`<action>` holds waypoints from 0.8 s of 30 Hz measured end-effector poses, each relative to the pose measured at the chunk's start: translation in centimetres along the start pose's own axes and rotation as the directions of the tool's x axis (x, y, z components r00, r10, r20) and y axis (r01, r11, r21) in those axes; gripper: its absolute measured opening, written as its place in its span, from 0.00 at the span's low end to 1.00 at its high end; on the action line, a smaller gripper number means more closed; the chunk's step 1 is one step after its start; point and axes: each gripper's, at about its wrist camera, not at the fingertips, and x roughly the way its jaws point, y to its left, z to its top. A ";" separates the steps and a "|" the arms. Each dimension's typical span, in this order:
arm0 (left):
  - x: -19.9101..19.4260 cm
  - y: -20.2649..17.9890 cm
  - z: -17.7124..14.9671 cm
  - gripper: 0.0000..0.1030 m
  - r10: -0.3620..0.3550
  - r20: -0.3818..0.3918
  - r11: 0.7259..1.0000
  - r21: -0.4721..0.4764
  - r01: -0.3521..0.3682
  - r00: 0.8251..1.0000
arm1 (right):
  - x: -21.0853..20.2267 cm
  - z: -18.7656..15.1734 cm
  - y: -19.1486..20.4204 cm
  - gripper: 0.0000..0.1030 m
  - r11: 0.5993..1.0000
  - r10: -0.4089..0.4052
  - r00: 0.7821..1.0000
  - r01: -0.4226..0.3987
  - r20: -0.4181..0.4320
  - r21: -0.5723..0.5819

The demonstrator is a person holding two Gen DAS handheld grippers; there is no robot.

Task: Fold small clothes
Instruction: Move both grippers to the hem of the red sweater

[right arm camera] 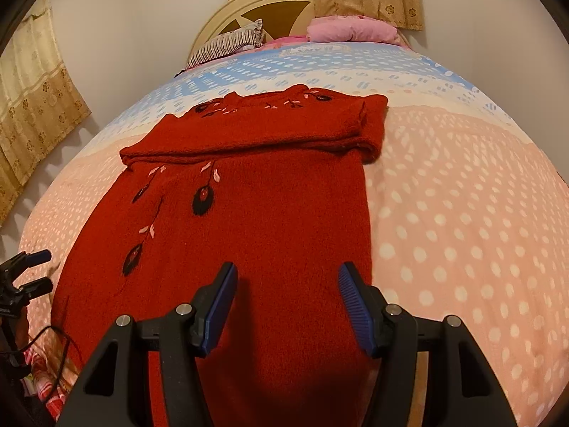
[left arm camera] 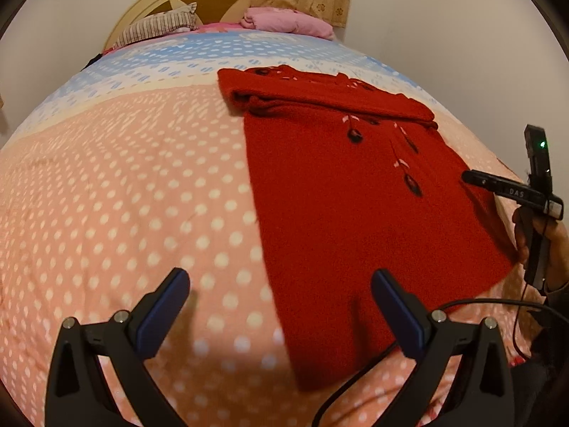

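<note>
A red knitted sweater (left arm camera: 355, 192) with dark embroidered flowers lies flat on the bed, its sleeves folded across the chest near the neck. It also shows in the right wrist view (right arm camera: 256, 220). My left gripper (left arm camera: 281, 284) is open and empty, hovering above the sweater's near left hem edge. My right gripper (right arm camera: 288, 281) is open and empty, above the sweater's lower part near its right side. The right gripper also shows in the left wrist view (left arm camera: 505, 188), at the sweater's right edge. The left gripper shows at the left edge of the right wrist view (right arm camera: 35, 270).
The bed has a pink and blue dotted cover (left arm camera: 124, 195). A striped pillow (left arm camera: 160, 25) and a pink folded blanket (left arm camera: 284, 21) lie by the cream headboard (right arm camera: 263, 3). Curtains (right arm camera: 32, 114) hang at the left. Black cables (left arm camera: 498, 306) trail near the front.
</note>
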 end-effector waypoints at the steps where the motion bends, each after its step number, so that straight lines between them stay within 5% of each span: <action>1: -0.3 0.2 -0.2 1.00 -0.006 -0.003 1.000 -0.007 0.006 1.000 | -0.2 -0.2 0.0 0.59 1.000 -0.002 1.000 0.002 0.002 -0.002; 11: -0.3 -0.3 -2.2 0.98 -0.097 -0.043 0.993 -0.071 0.094 0.994 | -2.1 -2.6 0.4 0.59 0.999 -0.015 1.000 0.015 0.000 -0.036; 24: 0.5 -2.3 -3.3 0.61 -0.184 -0.076 0.982 -0.046 0.181 0.980 | -4.6 -5.9 -1.5 0.59 0.999 -0.044 0.999 0.044 -0.021 0.007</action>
